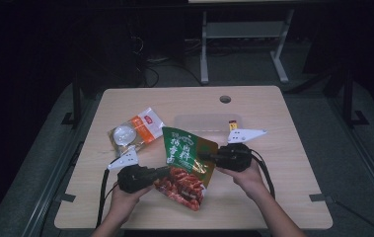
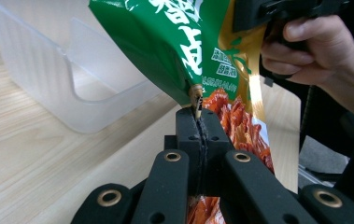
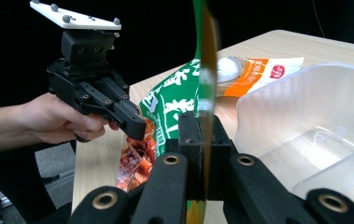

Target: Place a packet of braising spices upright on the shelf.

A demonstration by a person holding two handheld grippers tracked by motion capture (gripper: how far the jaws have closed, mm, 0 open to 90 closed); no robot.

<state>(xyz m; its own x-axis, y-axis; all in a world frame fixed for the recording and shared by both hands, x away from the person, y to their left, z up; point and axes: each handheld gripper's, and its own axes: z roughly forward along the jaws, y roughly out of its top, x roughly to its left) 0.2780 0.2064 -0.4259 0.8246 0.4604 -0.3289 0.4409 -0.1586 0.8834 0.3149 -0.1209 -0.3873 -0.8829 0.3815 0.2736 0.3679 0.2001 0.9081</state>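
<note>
High view: a glossy green, gold and red snack bag (image 1: 184,165) hangs flat and creased between two black tongs near the table centre. The left gripper (image 1: 167,170), at 8 o'clock of the bag, is clamped on its left edge; the right gripper (image 1: 202,156), at 3 o'clock, is clamped on its gold right edge. A clear, rigid plastic tub (image 1: 206,122) with rounded corners sits at 12 o'clock, just behind the bag. A smaller orange-and-white packet (image 1: 132,131) with a see-through window lies at 10 o'clock, apart from the bag. The table (image 1: 283,163) is pale wood grain with a round hole near its far edge.

Left gripper view: jaws together on a pinched fold of the bag (image 2: 184,51); the tub (image 2: 48,70) stands at 10 o'clock.

Right gripper view: jaws together on the bag's thin edge (image 3: 206,93), which cuts across the sight of the packet (image 3: 258,70).
</note>
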